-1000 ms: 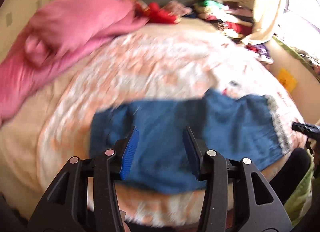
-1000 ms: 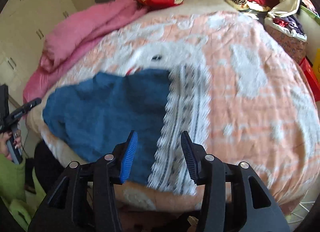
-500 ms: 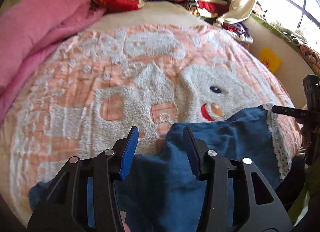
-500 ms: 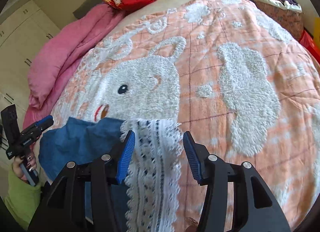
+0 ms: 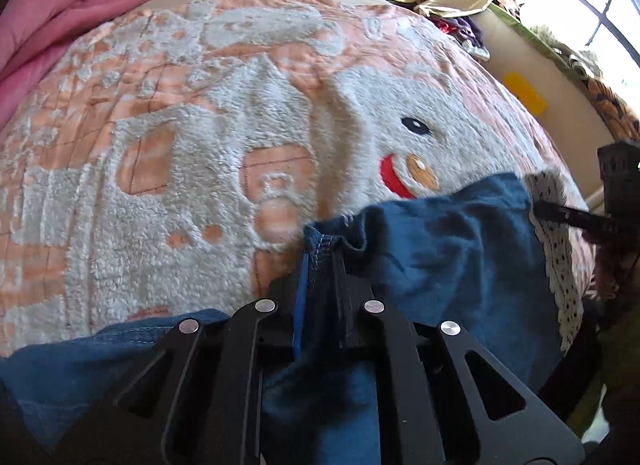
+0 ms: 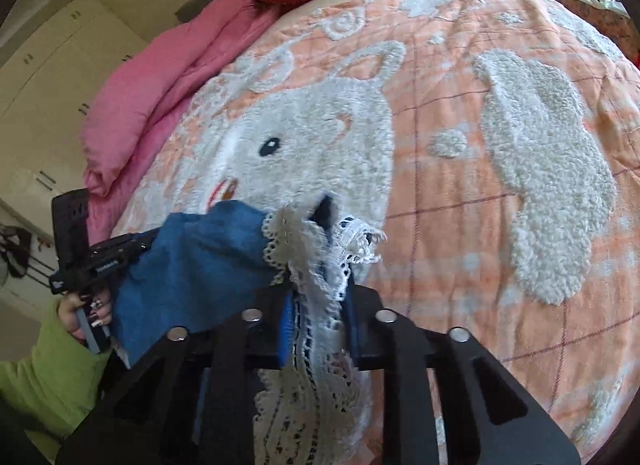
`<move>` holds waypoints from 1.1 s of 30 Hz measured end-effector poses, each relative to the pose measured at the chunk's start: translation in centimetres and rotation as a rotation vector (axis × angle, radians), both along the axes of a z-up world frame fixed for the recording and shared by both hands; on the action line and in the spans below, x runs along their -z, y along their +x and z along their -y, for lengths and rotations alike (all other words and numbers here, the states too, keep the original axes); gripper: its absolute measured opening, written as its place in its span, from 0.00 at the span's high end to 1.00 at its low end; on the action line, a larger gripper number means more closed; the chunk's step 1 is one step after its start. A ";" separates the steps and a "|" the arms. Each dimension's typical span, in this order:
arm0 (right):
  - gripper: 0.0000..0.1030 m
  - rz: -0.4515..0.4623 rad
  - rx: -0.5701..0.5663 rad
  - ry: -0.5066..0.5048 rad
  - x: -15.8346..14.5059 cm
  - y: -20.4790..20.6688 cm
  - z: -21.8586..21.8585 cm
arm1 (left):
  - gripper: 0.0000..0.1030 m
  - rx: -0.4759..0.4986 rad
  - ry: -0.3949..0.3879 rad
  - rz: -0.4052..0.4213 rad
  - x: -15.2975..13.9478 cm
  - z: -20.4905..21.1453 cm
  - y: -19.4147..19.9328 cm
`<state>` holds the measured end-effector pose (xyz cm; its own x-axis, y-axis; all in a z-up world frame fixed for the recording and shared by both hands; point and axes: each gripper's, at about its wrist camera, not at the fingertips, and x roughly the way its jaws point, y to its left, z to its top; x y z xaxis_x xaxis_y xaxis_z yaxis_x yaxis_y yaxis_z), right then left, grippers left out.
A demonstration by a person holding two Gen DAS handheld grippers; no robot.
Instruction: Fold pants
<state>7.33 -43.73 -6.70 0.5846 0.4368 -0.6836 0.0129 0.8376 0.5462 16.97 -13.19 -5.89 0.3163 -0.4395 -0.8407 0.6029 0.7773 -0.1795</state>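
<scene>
Left gripper (image 5: 320, 261) has just clamped the blue pants (image 5: 440, 249); right gripper (image 6: 320, 265) pinches their lace trim (image 6: 316, 277) between its pads

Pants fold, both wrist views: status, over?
Left gripper just closed, shut on blue pants at a stitched edge. Right gripper just closed, shut on the white lace trim. Pants still unfolded on the bedspread. Nothing in the way.
</scene>
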 end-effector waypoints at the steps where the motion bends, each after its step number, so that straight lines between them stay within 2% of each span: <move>1: 0.85 0.018 -0.003 -0.004 -0.3 -0.2 -0.2 | 0.96 0.005 0.001 0.006 -0.1 0.0 -0.4; 5: 0.85 0.096 -0.009 -0.045 -2.6 -1.5 -0.3 | 0.99 -0.022 -0.052 0.033 -2.0 -1.1 -0.7; 8: 0.86 0.154 0.003 -0.086 -4.8 -1.8 0.1 | 0.99 -0.083 -0.105 0.111 -4.6 -2.1 0.0; 10: 0.86 0.170 0.003 -0.147 -5.6 -1.2 0.1 | 0.99 -0.110 -0.127 0.130 -5.6 -2.1 1.1; 12: 0.86 0.130 0.007 -0.213 -5.0 -0.2 0.1 | 0.99 -0.118 -0.116 0.132 -5.2 -1.3 1.9; 16: 0.84 0.004 0.023 -0.241 -1.0 1.9 0.6 | 0.99 -0.104 -0.020 0.150 -1.9 0.6 2.4; 18: 0.83 -0.004 0.038 -0.234 0.3 2.2 0.8 | 0.99 -0.107 0.029 0.152 -0.1 1.0 2.5; 21: 0.78 -0.001 0.059 -0.248 0.3 2.1 0.9 | 0.97 -0.114 0.043 0.162 1.0 1.0 2.5; 24: 0.67 -0.005 0.076 -0.296 -0.3 1.6 0.9 | 0.94 -0.113 0.053 0.185 0.5 0.6 2.0; 27: 0.63 0.002 0.116 -0.301 -1.3 0.7 1.5 | 0.90 -0.131 0.036 0.217 -1.3 -0.8 1.2; 30: 0.58 0.024 0.161 -0.292 -2.5 -0.8 2.2 | 0.82 -0.178 0.032 0.235 -2.7 -2.8 0.3; 33: 0.54 0.053 0.181 -0.282 -3.4 -1.8 2.2 | 0.72 -0.243 0.002 0.220 -3.7 -5.6 -1.0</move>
